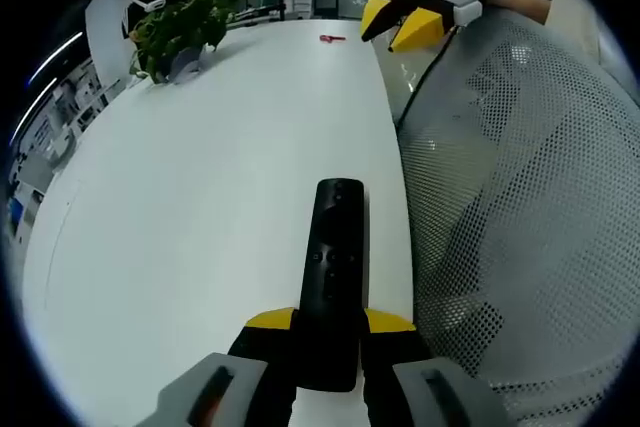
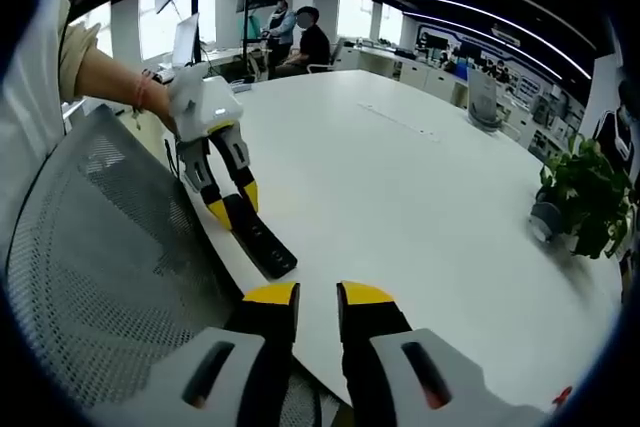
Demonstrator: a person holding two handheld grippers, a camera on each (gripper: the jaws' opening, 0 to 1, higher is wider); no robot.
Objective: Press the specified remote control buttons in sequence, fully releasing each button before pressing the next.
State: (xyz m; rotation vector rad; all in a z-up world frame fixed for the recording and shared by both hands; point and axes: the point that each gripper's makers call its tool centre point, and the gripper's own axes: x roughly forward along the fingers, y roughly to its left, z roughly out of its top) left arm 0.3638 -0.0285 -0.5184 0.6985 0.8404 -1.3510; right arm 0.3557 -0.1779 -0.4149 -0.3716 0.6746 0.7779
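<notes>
A black remote control (image 1: 334,267) points away from me over the white table (image 1: 200,197), its near end clamped between the yellow-tipped jaws of my left gripper (image 1: 330,322). From the right gripper view, that left gripper (image 2: 232,205) comes down from a person's hand (image 2: 155,97) and holds the remote (image 2: 264,244) at the table's near edge. My right gripper (image 2: 318,297) hovers just off this edge, to the right of the remote, its jaws a narrow gap apart with nothing between them. In the left gripper view it shows as the right gripper (image 1: 400,22), high up and well beyond the remote.
A grey mesh chair back (image 1: 530,197) (image 2: 110,247) stands against the table edge beside the remote. A potted plant (image 1: 180,32) (image 2: 585,197) and a small red object (image 1: 332,39) sit far across the table. People (image 2: 300,37) sit at the far end.
</notes>
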